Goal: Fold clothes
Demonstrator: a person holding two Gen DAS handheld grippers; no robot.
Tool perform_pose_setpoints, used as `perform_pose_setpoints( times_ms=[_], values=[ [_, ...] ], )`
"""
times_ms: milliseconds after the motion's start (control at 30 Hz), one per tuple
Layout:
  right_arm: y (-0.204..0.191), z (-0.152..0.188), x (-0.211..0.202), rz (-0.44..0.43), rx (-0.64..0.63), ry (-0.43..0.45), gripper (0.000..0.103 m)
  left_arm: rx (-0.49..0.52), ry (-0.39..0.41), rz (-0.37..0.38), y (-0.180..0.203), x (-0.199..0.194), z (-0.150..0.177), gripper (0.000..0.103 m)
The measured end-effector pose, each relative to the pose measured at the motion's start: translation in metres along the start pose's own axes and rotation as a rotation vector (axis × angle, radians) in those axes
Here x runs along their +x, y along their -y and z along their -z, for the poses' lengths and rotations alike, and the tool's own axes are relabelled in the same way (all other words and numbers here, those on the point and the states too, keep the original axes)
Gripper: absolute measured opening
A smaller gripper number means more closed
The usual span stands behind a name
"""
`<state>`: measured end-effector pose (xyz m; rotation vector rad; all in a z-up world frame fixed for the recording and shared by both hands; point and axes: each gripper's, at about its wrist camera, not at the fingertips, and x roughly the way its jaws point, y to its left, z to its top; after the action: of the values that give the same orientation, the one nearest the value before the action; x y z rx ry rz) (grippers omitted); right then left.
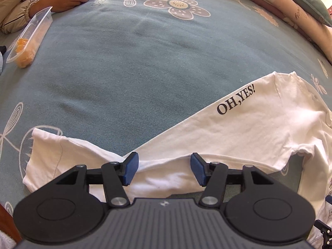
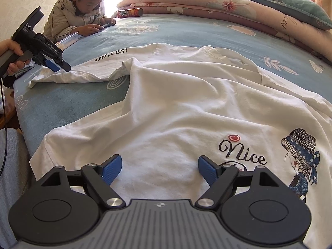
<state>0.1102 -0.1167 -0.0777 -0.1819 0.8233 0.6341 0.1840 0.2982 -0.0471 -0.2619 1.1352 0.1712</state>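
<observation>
A white T-shirt (image 2: 186, 103) lies spread and wrinkled on the blue flowered bed sheet (image 1: 116, 66), with a "Nice" print and a girl in a hat on its front. Its sleeve (image 1: 238, 128) printed "OH,YES!" stretches out to the left, its end folded over. My left gripper (image 1: 164, 166) hovers just over that sleeve, open, pads on either side of the cloth without pressing it. From the right wrist view the left gripper (image 2: 58, 65) is at the sleeve's tip, held by a hand. My right gripper (image 2: 160, 166) stands open over the shirt's body with nothing gripped.
A clear plastic box (image 1: 29, 39) with orange pieces sits near the bed's far left edge. A person (image 2: 78, 14) leans on the bed with a phone. A can (image 2: 130, 12), folded quilts (image 2: 207, 4) and a pillow (image 2: 286, 6) line the far side.
</observation>
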Motion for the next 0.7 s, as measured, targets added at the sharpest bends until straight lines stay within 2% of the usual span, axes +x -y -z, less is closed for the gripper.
perform_pose_setpoints(
  times_ms=[233, 333, 467, 533, 633, 700],
  values=[
    [-0.003, 0.001, -0.003, 0.0, -0.008, 0.001, 0.084, 0.03, -0.063, -0.008, -0.007, -0.013, 0.038, 0.06],
    [-0.005, 0.002, -0.005, -0.004, -0.013, 0.005, 0.084, 0.046, -0.024, -0.018, -0.007, -0.026, 0.043, 0.06],
    [-0.007, 0.006, -0.004, 0.004, -0.022, -0.001, 0.084, 0.012, 0.081, -0.021, -0.009, -0.044, 0.022, 0.054],
    [-0.007, 0.007, -0.003, 0.011, -0.027, -0.002, 0.084, 0.0, 0.102, -0.015, -0.008, -0.044, 0.007, 0.046],
    [-0.005, 0.008, -0.002, 0.011, -0.024, -0.002, 0.086, -0.017, 0.108, -0.018, 0.0, -0.036, -0.014, 0.045],
    [-0.005, 0.007, -0.001, 0.011, -0.026, -0.004, 0.088, -0.031, 0.091, 0.008, 0.008, -0.023, -0.022, 0.045]
  ],
)
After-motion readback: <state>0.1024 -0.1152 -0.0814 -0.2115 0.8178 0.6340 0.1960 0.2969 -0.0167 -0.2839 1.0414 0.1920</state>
